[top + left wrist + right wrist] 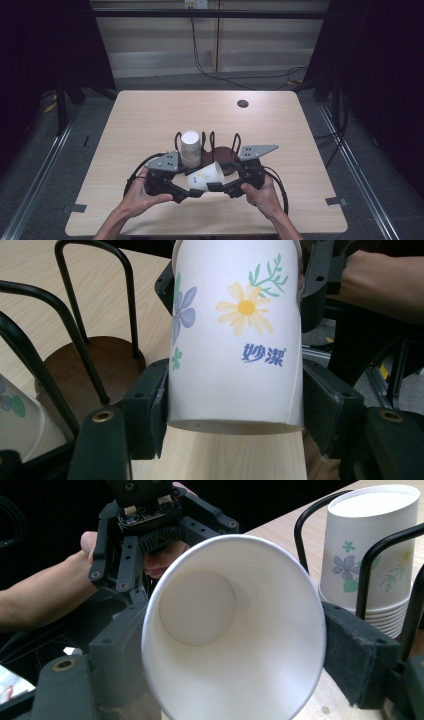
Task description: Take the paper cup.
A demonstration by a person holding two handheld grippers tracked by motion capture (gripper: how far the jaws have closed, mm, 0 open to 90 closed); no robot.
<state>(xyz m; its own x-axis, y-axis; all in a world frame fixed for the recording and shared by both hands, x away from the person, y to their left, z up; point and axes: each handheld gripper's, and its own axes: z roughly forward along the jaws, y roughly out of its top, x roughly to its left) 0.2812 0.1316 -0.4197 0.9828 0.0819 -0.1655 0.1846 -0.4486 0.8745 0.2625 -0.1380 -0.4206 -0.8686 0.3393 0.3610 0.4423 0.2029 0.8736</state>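
The paper cup (206,176) lies sideways above the surface (150,115), clamped at its base by the left gripper (186,191) while the right gripper (218,187) pinches its rim, seemingly for handover, near the stacked cups (190,147) in the wire rack (220,145).

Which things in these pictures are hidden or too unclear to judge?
- High view: the jaws of the left gripper and right gripper are too small to judge.
- Right gripper view: the paper cup covers the pads at its rim.
- Right gripper view: the rack wires cross the cup stack; its count is unclear.
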